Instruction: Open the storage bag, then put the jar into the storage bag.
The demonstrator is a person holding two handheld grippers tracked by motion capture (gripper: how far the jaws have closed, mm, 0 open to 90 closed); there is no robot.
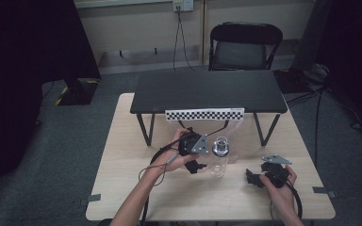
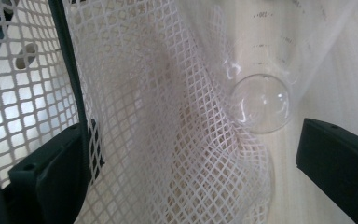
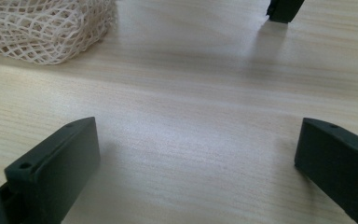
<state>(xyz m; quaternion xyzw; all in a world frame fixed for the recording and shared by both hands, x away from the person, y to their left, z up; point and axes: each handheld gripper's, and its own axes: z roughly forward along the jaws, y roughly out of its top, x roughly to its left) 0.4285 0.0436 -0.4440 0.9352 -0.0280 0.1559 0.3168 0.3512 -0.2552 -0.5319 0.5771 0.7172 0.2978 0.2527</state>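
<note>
Flask [image 1: 220, 157]: a clear glass vessel with a rounded body, standing upright on the light wood-grain table [image 1: 122, 188] at lower centre of the high view, just right of the left gripper [image 1: 195, 165]. In the left gripper view the glass shows at upper right as a transparent wall with faint printed graduation marks and a round, bubble-like bulge [image 2: 261, 103] at centre right.

Mesh net [image 2: 158, 121]: white plastic netting with diamond-shaped openings, soft and creased, draped across the left and centre of the left gripper view. It lies partly over the glass. A thin dark rod [image 2: 70, 84] runs top to bottom through the left part of that frame, passing just beside the left jaw.

Left gripper: 2 matte black, block-shaped jaws stand wide apart. The net and the glass bulge sit in the gap between them. The jaws clamp nothing; whether the net touches the left jaw cannot be determined.

Right gripper [image 1: 255, 179]: held at lower right of the high view, well apart from the flask. Its 2 black jaws [image 3: 51, 163] are spread wide over bare table, gripping nothing. A bunched corner of the net [image 3: 42, 28] occupies the upper left of the right gripper view.

Black shelf [image 1: 207, 89]: flat, matte, on thin metal legs, at centre of the high view, with a checkered strip [image 1: 205, 114] along its front edge.
</note>
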